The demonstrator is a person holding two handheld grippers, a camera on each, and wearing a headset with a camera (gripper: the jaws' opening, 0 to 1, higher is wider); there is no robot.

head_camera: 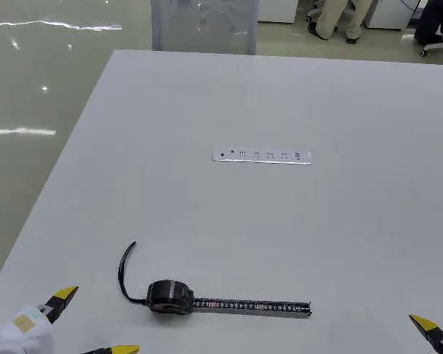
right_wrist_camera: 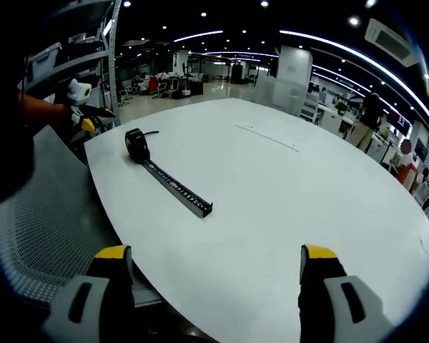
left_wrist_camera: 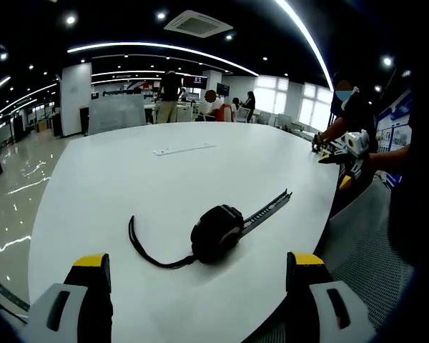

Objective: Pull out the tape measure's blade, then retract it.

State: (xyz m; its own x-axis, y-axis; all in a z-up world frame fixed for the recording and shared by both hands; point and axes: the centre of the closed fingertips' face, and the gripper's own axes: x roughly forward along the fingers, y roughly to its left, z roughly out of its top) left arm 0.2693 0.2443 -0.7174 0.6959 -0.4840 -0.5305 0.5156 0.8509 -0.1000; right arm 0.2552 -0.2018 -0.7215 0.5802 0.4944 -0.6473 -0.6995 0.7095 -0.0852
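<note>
Lying black tape measure [head_camera: 170, 296], blade [head_camera: 252, 305] extended.

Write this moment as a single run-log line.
tape measure: on table, blade out | left gripper: open, apart from it | right gripper: open, apart from it

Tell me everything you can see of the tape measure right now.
The tape measure has a round, dark case, plastic by its look, lying on the white table close to the person's edge. Its blade is pulled out and lies straight on the table, dark with pale markings, ending in a small hook. A black strap curls from the case's other side. Only the table touches it; the left claw and right claw are open, clear of it.
</note>
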